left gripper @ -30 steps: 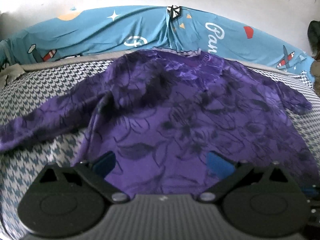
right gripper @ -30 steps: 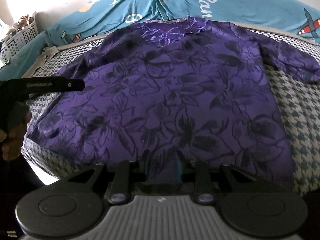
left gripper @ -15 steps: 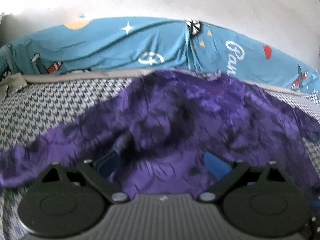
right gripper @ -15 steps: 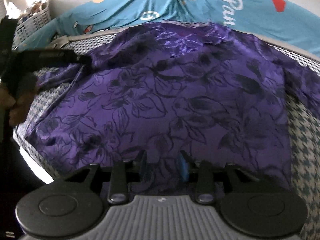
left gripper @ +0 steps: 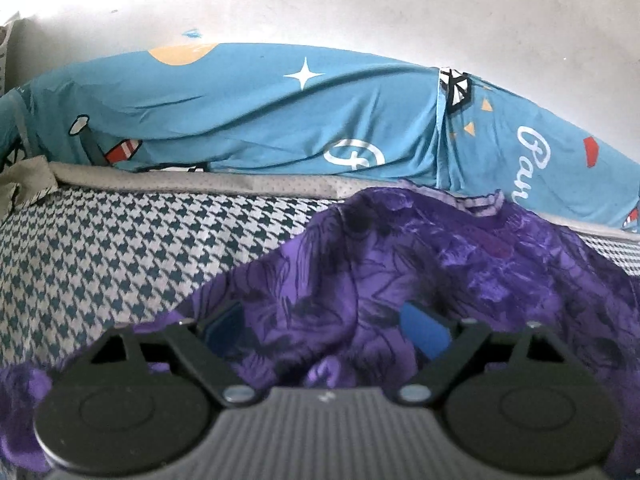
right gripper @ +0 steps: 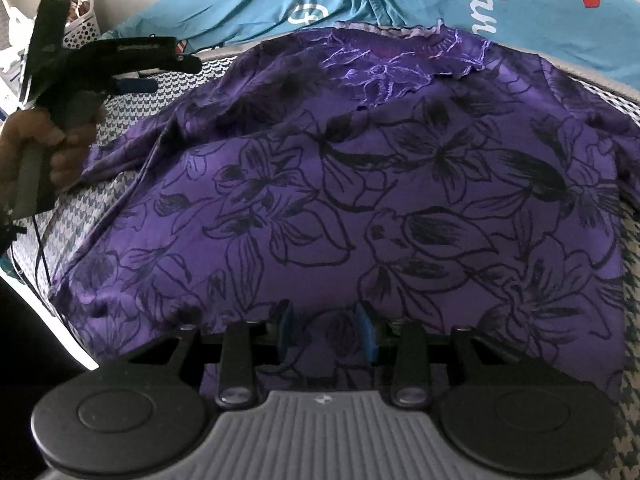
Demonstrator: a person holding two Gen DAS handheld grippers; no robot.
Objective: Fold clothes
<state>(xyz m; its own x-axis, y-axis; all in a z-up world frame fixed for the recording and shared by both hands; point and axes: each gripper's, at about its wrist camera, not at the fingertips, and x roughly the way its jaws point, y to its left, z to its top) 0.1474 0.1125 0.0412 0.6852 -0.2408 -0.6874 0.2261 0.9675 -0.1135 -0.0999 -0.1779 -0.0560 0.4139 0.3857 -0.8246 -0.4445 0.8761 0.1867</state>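
A purple shirt with a dark flower print (right gripper: 360, 184) lies spread flat on the bed, its frilled neckline at the far end. My right gripper (right gripper: 326, 330) sits low at the near hem, jaws only partly apart, with purple cloth showing between the blue pads. In the right wrist view a hand (right gripper: 60, 148) holds my left gripper (right gripper: 172, 76) over the shirt's left shoulder. In the left wrist view that gripper (left gripper: 324, 330) is wide open just above the shirt (left gripper: 440, 272) near the shoulder and sleeve. Nothing is pinched between its pads.
The bed has a houndstooth cover (left gripper: 120, 248). A blue printed quilt (left gripper: 280, 120) is bunched along the far side against a white wall. A white perforated basket (right gripper: 82, 28) stands at the far left. The bed edge drops off at the near left.
My left gripper has travelled forward and left, from over the shirt's body to its shoulder, staying open. The right gripper has edged forward and its jaws have widened slightly.
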